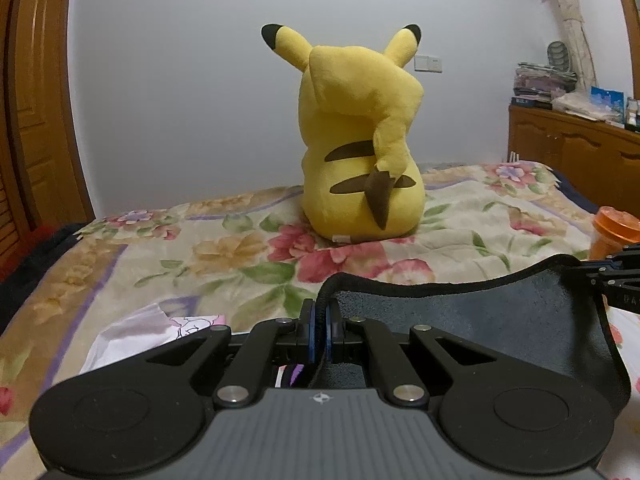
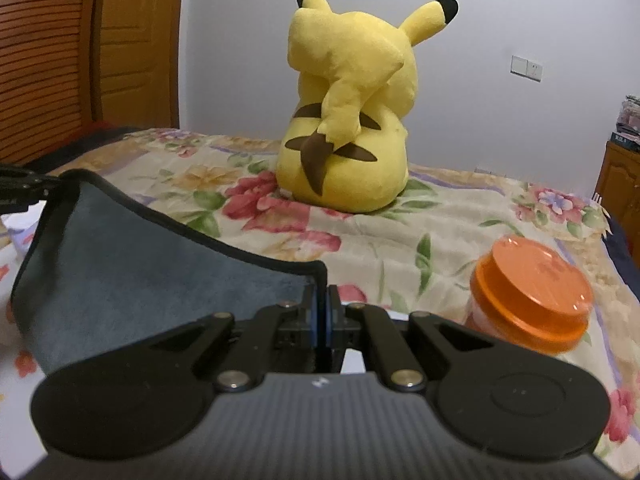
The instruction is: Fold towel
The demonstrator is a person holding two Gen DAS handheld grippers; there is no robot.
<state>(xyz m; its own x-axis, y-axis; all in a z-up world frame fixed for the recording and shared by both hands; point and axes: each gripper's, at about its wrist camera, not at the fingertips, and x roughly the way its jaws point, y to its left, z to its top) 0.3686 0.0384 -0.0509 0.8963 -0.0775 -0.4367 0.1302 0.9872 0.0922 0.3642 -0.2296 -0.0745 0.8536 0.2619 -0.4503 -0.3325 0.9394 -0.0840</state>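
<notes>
Both claws are clamped on the towel. My left claw [image 1: 321, 322] has its jaws pinched tight on the black-piped corner of the grey towel [image 1: 480, 320], and from there the cloth runs off to the right, where the right claw shows at the frame edge. In the right wrist view my right claw [image 2: 323, 312] is closed on the opposite corner of the towel [image 2: 132, 256], w/ the cloth stretching left to the left claw at the far left edge. The towel is held up off the bed btwn the two claws, top hem sagging in a curve and the rest hanging down toward me.

Under it is the bed w/ a floral blanket [image 1: 240, 248]. A yellow Pikachu plush [image 1: 360, 136] sits upright on the blanket beyond the towel, its back to me. An orange-lidded jar [image 2: 528, 296] stands on the blanket just right of my right claw. White paper w/ a drawing [image 1: 160, 330] lies on the blanket just left of the left claw. A wooden cabinet [image 1: 576, 148] piled w/ stuff is at far right, and a wooden door at left.
</notes>
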